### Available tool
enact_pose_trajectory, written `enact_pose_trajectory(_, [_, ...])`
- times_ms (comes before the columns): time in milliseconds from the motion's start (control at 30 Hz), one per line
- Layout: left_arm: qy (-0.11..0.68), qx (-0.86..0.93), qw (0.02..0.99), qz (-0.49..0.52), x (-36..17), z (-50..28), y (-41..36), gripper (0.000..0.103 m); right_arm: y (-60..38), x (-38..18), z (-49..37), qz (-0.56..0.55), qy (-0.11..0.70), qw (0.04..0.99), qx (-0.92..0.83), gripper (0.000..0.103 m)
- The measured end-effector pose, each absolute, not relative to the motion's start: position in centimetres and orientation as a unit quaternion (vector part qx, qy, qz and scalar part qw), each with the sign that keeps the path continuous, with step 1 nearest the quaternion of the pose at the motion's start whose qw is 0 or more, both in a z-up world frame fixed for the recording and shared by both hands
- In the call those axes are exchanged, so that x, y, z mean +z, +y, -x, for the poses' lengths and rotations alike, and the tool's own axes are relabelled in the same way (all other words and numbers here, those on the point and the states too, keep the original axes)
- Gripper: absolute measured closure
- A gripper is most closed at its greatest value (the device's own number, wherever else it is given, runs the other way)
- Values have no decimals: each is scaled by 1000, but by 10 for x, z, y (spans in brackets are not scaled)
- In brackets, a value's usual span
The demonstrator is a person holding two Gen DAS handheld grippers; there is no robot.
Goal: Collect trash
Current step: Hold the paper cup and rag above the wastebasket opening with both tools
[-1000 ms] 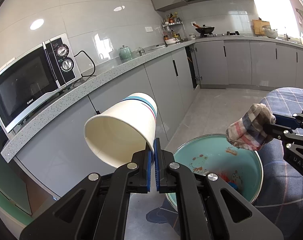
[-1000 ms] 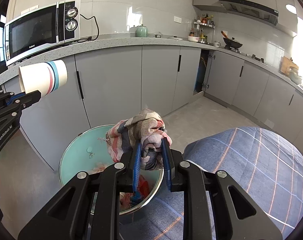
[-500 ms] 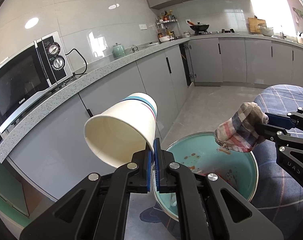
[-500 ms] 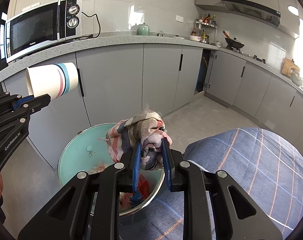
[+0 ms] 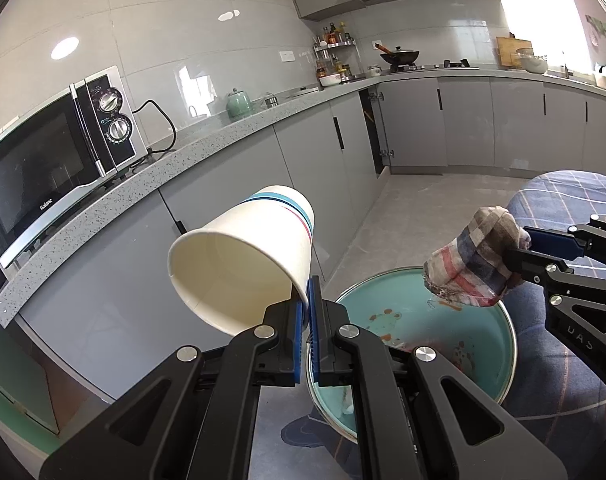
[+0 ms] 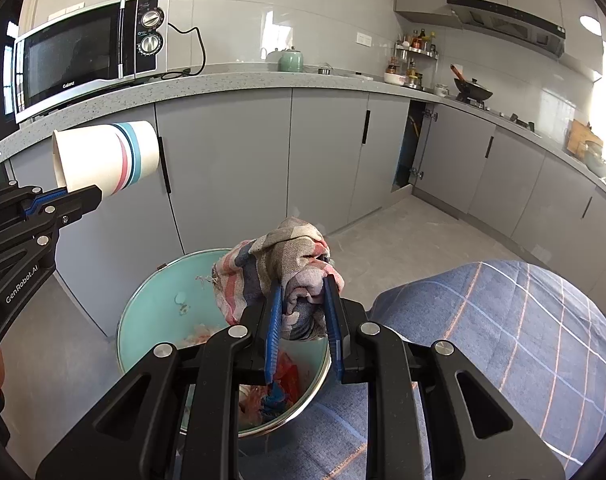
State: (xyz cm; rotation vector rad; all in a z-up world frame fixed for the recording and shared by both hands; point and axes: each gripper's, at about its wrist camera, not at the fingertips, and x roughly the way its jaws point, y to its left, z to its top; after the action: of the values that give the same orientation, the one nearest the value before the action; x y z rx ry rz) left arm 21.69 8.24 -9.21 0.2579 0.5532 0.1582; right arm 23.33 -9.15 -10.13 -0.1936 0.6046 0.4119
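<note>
A grey kitchen runs along the back: a speckled grey stone surface (image 6: 239, 82) over flat grey cabinet doors, carrying a silver-and-black microwave oven (image 6: 91, 50) and a small green ceramic pot (image 6: 291, 61). Below both cameras stands a round metal-rimmed bin with a turquoise inside (image 5: 499, 376), already holding red and pale scraps, beside a blue checked cloth-covered mound (image 6: 515, 344). The left hand-held gripper (image 5: 306, 320) has its jaws together on the rim of a white paper cup with blue and red bands (image 5: 243, 268), which lies tipped, mouth toward the camera, up and left of the bin. The right hand-held gripper (image 6: 303, 312) is clamped on a crumpled striped rag in red, blue and beige (image 6: 271, 272), hanging directly over the bin's opening. Over the last second the left view has swung slightly, so the bin sits more under the cup than before; the right side has barely stirred. Both pieces look close to release, the rag first.
</note>
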Motion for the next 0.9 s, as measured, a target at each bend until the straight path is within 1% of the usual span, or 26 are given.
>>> enact_pose_trajectory(900, [273,73,950,-134,-93,-217,75,99,-88,-101,-234,100,290,930,204,81])
